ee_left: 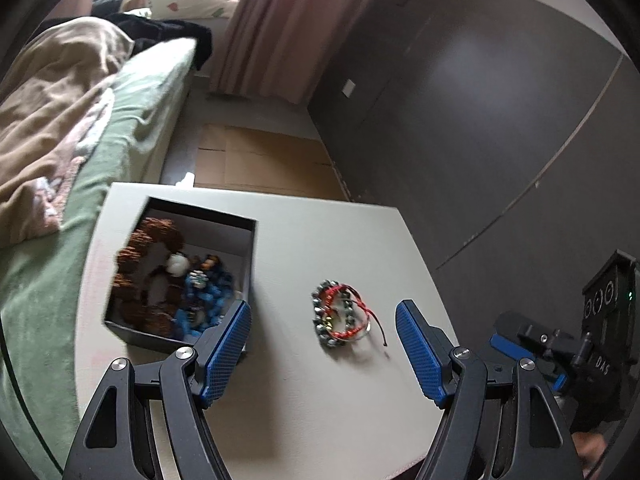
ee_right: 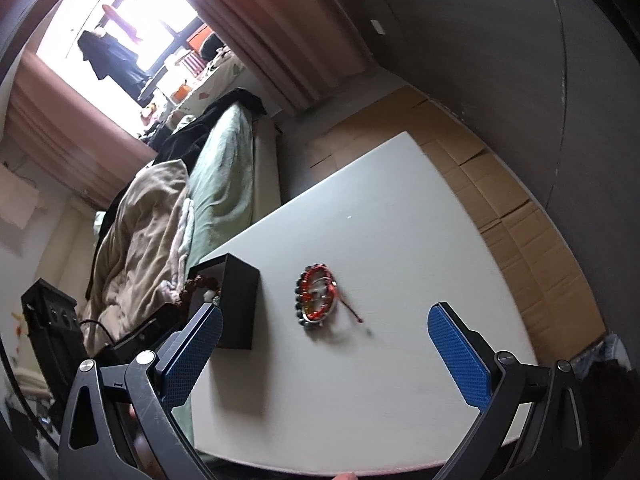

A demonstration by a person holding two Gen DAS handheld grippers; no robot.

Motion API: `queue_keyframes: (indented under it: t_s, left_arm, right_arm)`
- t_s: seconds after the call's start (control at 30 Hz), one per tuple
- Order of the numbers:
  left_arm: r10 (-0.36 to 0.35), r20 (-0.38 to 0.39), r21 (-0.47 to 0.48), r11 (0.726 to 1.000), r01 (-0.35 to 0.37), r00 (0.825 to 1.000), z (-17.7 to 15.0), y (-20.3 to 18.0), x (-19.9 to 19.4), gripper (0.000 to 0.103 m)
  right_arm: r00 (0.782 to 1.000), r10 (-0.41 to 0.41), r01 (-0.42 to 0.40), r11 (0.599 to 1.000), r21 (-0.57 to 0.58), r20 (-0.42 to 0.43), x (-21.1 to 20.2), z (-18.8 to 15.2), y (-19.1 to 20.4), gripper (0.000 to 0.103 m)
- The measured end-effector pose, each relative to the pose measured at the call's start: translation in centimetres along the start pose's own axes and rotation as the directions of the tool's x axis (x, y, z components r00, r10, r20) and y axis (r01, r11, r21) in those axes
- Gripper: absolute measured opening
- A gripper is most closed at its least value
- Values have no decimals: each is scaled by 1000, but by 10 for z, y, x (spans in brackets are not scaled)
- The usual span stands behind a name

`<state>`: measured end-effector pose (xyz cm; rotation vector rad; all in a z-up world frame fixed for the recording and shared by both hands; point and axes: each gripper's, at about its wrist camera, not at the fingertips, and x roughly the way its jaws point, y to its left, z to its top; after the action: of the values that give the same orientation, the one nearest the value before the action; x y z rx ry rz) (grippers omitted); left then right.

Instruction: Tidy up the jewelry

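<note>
Judging by the layout, the step in hand is picking up the last loose jewelry and moving it into the box. On the pale desk (ee_left: 320,400) the black box (ee_left: 132,332) stands open near the edge by the bed (ee_left: 132,120), already holding a brown bead string (ee_left: 140,248) and blue beads (ee_left: 212,292). Well apart from it, in the open, lies a small heap of bracelets (ee_left: 340,316): a dark beaded ring with a red cord one on top, its loose tail trailing toward the desk's near side. Both the left gripper (ee_left: 324,320) and the right gripper (ee_right: 324,328) hang above with jaws wide apart and empty. One gripper should straddle the whole heap and close low enough to catch both rings and the cord. The only legible writing is "DAS" on the right gripper's body (ee_left: 600,368).
</note>
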<state>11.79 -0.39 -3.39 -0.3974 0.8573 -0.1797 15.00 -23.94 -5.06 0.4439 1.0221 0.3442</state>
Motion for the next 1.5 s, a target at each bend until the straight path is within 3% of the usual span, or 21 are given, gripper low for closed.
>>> queue_keyframes:
  t_s: [0.07, 0.3, 0.6, 0.73, 1.0, 1.07, 1.17, 1.33, 1.5]
  left_arm:
    - [2, -8, 18, 1000, -2, 1000, -3, -7, 7, 75]
    - [19, -62, 113, 994, -12, 998, -15, -34, 38, 60]
    - [102, -136, 237, 969, -68, 985, -31, -53, 82, 59]
    - [136, -155, 249, 964, -95, 978, -36, -56, 100, 59]
    - [228, -124, 320, 931, -178, 966, -42, -60, 119, 59]
    - [227, -131, 306, 935, -179, 965, -41, -57, 121, 58]
    - [210, -164, 251, 954, -165, 964, -37, -44, 123, 40]
    - [117, -195, 136, 986, -92, 974, -28, -24, 115, 27]
    - [74, -180, 71, 996, -62, 981, -19, -14, 103, 14]
  right_arm:
    - [1000, -15, 15, 1000, 12, -12, 0, 1, -6, 103]
    - [999, -27, 28, 996, 82, -21, -5, 6, -29, 101]
    - [999, -33, 34, 992, 121, -7, -12, 14, -45, 101]
    - [1000, -28, 30, 991, 133, -11, -12, 19, -51, 101]
    - [999, -26, 28, 991, 134, -20, -13, 24, -56, 101]
    - [999, -29, 32, 991, 132, -24, -13, 25, -57, 101]
    - [999, -30, 33, 991, 132, -22, -15, 25, -58, 101]
    - [999, -33, 37, 991, 132, -28, -12, 26, -56, 101]
    - [999, -39, 43, 992, 116, -37, -7, 24, -51, 101]
